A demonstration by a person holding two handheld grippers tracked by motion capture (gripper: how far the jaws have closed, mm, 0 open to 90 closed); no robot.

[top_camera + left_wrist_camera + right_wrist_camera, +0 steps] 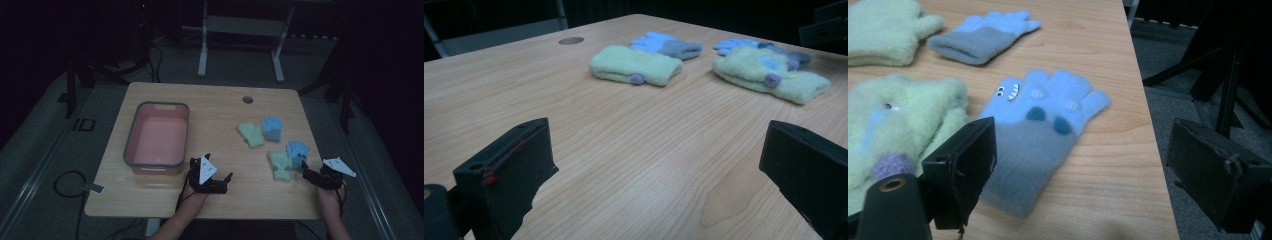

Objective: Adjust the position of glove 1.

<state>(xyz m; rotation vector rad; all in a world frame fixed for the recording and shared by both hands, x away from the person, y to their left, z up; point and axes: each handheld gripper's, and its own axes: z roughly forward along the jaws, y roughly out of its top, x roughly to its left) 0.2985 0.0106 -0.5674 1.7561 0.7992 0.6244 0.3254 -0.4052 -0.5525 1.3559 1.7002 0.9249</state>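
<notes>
Hovering just behind near blue glove (pixel 1040 135), R claw (pixel 1083 165) spread apart, L claw (pixel 654 175) apart over bare table (pixel 634 145)

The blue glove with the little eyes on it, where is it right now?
In the high view the blue glove with eyes lies at the table's right side, beside a green glove, just ahead of the open right gripper.

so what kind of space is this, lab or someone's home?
Most likely a lab or recording room, not a home: a bare wooden table under a fixed overhead camera, dark surroundings, cables on grey carpet, a metal frame stand behind. Gloves and a pink bin look staged.
</notes>
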